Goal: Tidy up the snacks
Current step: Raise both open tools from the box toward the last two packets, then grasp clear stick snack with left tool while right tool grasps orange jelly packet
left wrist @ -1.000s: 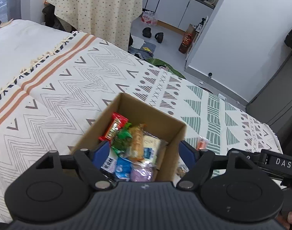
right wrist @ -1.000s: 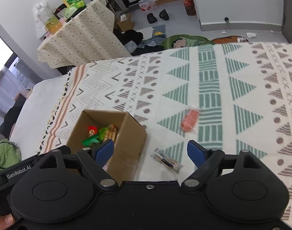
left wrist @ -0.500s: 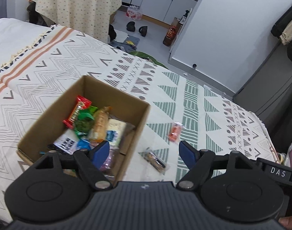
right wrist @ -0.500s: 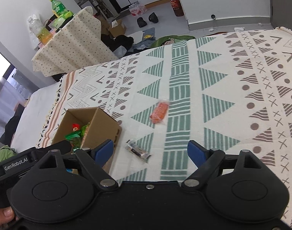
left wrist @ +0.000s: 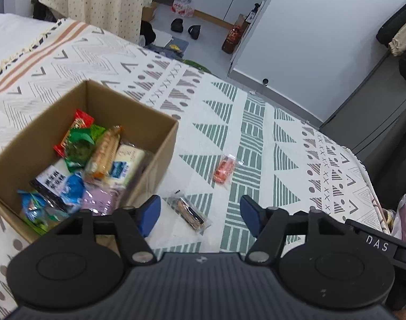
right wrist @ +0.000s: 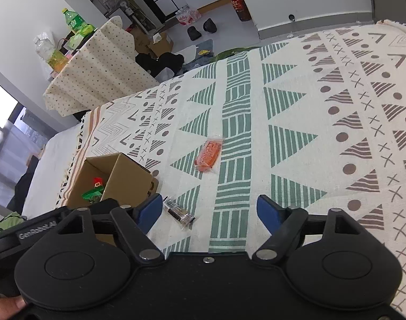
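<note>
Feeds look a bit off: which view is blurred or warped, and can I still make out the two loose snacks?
Left wrist: cardboard box contents slightly motion-smeared, fisheye bends the blanket edges. Right wrist: sharper, window glare far left, same bending. Orange packet and dark bar show clearly in both views.

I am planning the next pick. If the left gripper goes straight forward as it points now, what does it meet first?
Most likely the dark snack packet, which lies on the patterned cloth between the open fingers of the left gripper. The orange packet lies beyond it. Depth is uncertain.
</note>
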`<state>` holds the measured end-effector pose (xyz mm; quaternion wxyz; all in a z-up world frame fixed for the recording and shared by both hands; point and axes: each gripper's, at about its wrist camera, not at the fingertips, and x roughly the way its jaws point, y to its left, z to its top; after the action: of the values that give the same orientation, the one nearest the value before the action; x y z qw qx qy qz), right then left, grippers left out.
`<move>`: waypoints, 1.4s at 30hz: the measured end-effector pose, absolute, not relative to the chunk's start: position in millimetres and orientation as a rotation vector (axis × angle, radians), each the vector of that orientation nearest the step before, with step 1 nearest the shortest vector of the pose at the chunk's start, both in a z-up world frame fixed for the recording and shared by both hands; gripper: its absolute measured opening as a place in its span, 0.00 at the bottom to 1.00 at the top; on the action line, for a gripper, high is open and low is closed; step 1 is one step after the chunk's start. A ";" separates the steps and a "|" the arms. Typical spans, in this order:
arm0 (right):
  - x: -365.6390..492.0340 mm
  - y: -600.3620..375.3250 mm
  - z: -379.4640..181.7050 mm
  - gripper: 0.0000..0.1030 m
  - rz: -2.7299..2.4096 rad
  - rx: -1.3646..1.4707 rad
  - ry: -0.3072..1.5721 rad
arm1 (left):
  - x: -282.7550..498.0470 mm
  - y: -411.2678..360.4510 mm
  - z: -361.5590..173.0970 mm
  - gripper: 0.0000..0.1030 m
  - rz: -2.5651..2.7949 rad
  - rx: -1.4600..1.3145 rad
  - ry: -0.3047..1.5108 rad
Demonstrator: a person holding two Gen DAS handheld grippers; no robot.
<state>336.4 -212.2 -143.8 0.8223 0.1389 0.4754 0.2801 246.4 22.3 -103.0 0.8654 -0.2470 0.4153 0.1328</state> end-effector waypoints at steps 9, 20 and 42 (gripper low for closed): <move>352.9 -213.8 -165.5 0.63 0.587 0.371 1.045 | 265.9 9.8 -132.8 0.42 0.333 -0.558 0.916; 376.1 -202.6 -192.2 0.60 0.604 0.428 1.087 | 291.1 6.6 -170.9 0.40 0.443 -0.602 0.973; 433.9 -144.0 -226.2 0.52 0.642 0.464 1.145 | 332.5 12.0 -187.5 0.15 0.468 -0.474 0.966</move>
<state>433.9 -144.0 -226.2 0.7672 0.2137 0.5275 0.2957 332.5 12.0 -187.5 0.8329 -0.2235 0.4556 0.2209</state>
